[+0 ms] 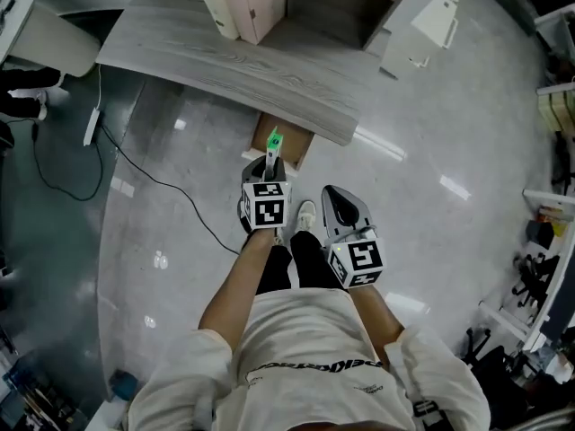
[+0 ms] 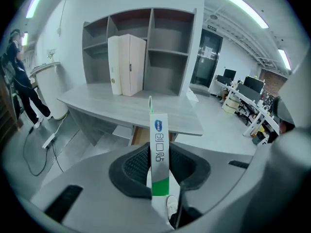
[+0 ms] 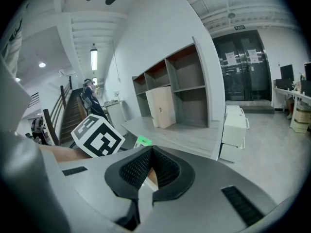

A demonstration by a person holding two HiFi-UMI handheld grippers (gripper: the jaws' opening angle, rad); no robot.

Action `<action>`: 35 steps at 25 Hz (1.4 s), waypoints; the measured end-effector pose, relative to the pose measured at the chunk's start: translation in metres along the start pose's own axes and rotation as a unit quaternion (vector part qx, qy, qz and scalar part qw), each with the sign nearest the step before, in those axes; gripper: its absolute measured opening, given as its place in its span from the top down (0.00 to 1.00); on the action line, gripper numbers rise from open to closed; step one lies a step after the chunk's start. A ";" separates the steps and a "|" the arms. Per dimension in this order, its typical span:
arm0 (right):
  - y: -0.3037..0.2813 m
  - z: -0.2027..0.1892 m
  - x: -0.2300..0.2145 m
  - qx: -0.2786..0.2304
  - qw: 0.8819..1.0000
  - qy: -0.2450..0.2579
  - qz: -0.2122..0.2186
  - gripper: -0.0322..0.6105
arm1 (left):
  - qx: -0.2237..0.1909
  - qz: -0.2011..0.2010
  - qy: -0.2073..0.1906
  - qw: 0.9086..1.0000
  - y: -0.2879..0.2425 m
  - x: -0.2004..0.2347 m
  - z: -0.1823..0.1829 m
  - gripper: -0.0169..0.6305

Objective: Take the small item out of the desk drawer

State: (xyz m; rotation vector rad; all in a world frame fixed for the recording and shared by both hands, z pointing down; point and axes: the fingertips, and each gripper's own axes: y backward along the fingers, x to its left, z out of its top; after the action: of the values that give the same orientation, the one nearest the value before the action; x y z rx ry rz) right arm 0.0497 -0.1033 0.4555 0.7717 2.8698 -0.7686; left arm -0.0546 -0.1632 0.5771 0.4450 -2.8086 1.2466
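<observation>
The left claw (image 2: 160, 159) is clamped on 1 slim white-and-green box (image 2: 159, 130), held upright over the open drawer (image 1: 296, 147) beneath the grey bench (image 1: 225, 70). The right claw (image 3: 147, 152) is closed together, empty.

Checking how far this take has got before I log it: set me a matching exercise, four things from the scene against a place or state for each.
Things:
1. slim green-and-white box
2. right gripper
3. drawer
4. pale cabinet

Places or states:
A. standing on top of the desk
B. pulled out below the desk's front edge
C. clamped in the left gripper
D. jaws together, nothing between them

Pairs: 1-C, 2-D, 3-B, 4-A
</observation>
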 end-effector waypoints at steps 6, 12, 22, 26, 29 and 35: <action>0.012 0.041 0.016 -0.027 1.000 -0.005 0.009 0.90 | -0.038 -0.009 -0.004 0.999 0.046 -0.006 0.030 0.82; 0.015 0.098 0.027 -0.063 0.998 0.005 0.011 0.90 | -0.080 -0.018 -0.026 0.996 0.086 -0.011 0.079 0.82; 0.044 0.132 0.040 -0.089 0.996 0.030 0.008 0.90 | -0.145 -0.025 -0.050 0.988 0.158 -0.022 0.112 0.82; 0.047 0.140 0.040 -0.098 0.995 0.035 0.010 0.90 | -0.166 -0.022 -0.049 0.985 0.176 -0.023 0.125 0.82; 0.049 0.146 0.037 -0.105 0.994 0.031 0.009 0.90 | -0.179 -0.023 -0.057 0.982 0.184 -0.027 0.130 0.82; 0.051 0.166 0.039 -0.125 0.991 0.039 0.012 0.90 | -0.209 -0.022 -0.064 0.976 0.198 -0.031 0.141 0.82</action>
State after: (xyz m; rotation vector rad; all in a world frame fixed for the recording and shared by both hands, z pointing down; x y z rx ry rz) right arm 0.0310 -0.1277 0.2801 0.8165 2.9398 -0.3715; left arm -0.0674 -0.1324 0.3342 0.5696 -3.0324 0.6064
